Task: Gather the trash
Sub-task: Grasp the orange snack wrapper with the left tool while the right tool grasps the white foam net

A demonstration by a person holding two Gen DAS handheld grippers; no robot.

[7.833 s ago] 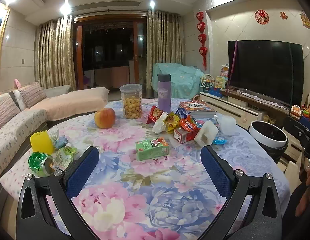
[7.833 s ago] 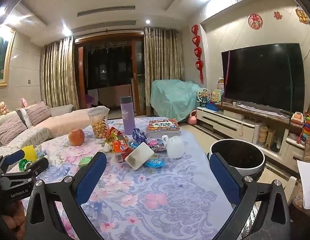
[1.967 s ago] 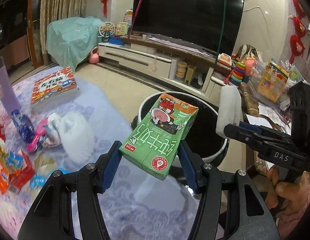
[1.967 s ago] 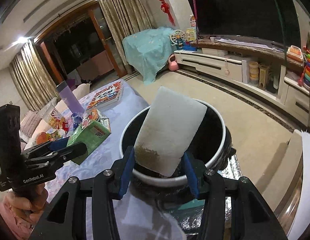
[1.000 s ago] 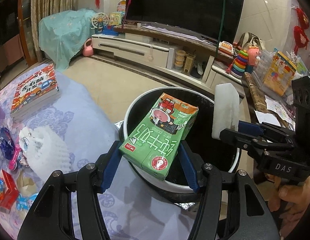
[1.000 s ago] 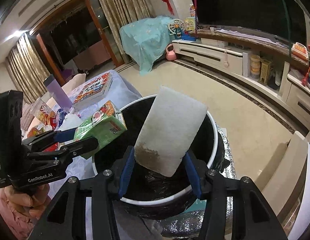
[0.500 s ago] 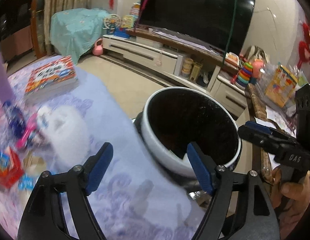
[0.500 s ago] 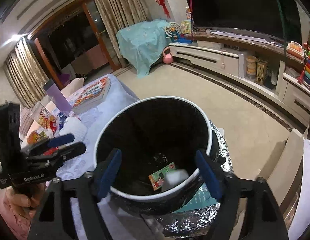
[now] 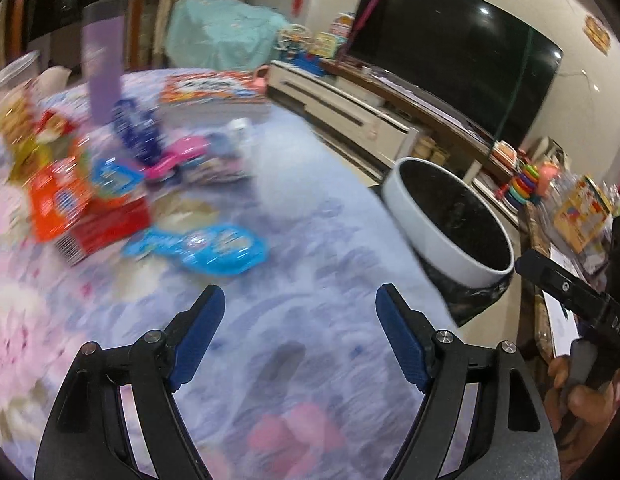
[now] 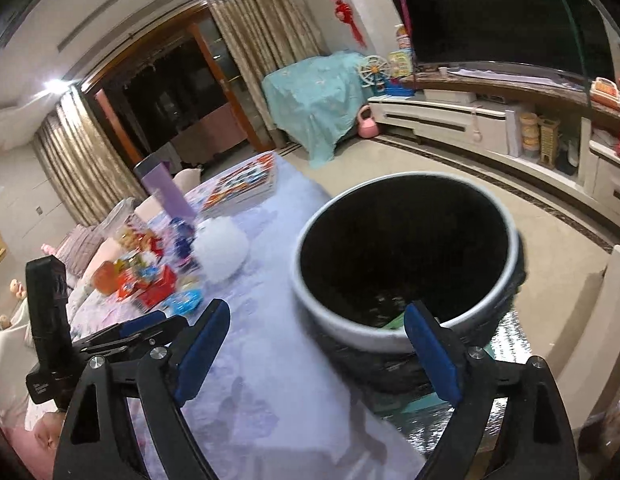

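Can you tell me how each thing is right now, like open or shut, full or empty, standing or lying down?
Left gripper: open, empty.
Right gripper: jaws opening, nothing between them.
Trash bin: open-topped, something green inside.
Purple bottle: upright, capped.
Blue wrapper: lying flat on the tablecloth.

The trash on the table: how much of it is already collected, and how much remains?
Done: something green lies in the trash bin. In hand: nothing; the left gripper is open and empty, and the right gripper is opening, nothing between its jaws. Left: the blue wrapper, red box and other packets on the table.
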